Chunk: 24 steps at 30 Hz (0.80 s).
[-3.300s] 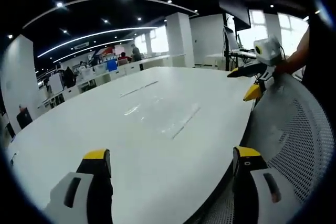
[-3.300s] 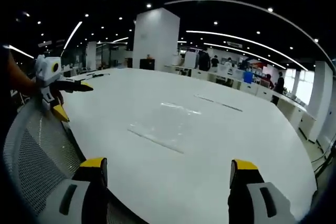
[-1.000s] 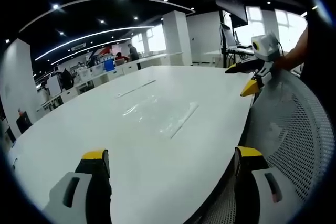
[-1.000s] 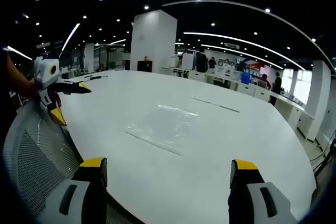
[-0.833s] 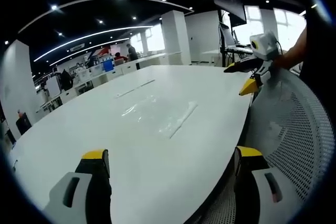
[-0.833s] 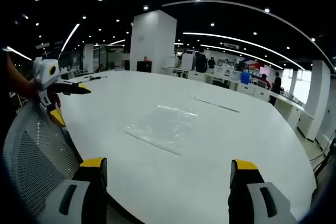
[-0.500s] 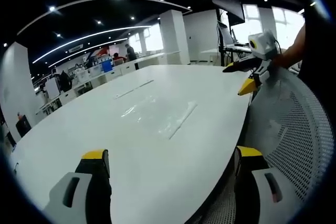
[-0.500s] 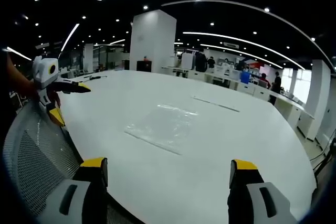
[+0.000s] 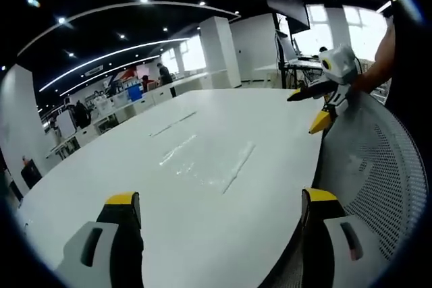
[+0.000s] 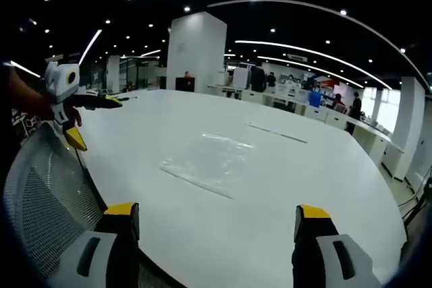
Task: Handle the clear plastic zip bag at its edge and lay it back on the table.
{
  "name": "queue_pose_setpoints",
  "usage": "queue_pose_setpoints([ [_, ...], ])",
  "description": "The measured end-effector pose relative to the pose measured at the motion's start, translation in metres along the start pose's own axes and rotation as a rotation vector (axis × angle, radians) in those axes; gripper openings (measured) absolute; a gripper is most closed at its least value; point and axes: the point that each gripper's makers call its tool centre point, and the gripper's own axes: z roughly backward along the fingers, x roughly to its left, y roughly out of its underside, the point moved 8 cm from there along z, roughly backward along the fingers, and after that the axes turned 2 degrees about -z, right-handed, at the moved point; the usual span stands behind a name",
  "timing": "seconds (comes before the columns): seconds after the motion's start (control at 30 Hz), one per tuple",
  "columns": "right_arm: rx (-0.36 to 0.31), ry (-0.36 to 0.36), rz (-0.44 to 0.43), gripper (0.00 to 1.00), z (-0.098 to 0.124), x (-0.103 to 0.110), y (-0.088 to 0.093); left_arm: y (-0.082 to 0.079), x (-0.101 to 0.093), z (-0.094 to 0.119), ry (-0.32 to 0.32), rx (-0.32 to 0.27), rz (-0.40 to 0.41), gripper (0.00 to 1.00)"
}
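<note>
The clear plastic zip bag [image 9: 209, 163] lies flat on the white table [image 9: 108, 173], its zip strip along the near side; the right gripper view shows the same bag [image 10: 206, 162] mid-table. My left gripper [image 9: 219, 210] is held open near the table's front edge, well short of the bag, with nothing between its jaws. My right gripper [image 10: 216, 224] is open too, back from the bag. Each gripper appears in the other's view: the right gripper [image 9: 316, 106] at far right, the left gripper [image 10: 94, 118] at far left, held by a hand.
A grey mesh chair back [image 9: 378, 166] stands close against the table edge between the grippers, also in the right gripper view [image 10: 47, 193]. A narrow seam strip [image 10: 277, 133] runs across the table beyond the bag. Desks, columns and people fill the far office.
The left gripper's camera has risen and tipped slightly, so the bag sits lower in its view. In the right gripper view the left gripper has lifted a little. The bag stays put.
</note>
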Motion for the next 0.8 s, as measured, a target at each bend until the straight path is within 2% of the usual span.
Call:
queue_pose_setpoints([
  [0.53,-0.007,0.012,-0.005,0.96,0.001,0.000,-0.001,-0.020,0.008,-0.011,0.033,-0.009,-0.060,0.93],
  [0.8,-0.010,0.017,-0.006,0.96,0.001,-0.004,0.001,-0.022,0.009,-0.019,0.061,-0.005,-0.079,0.89],
])
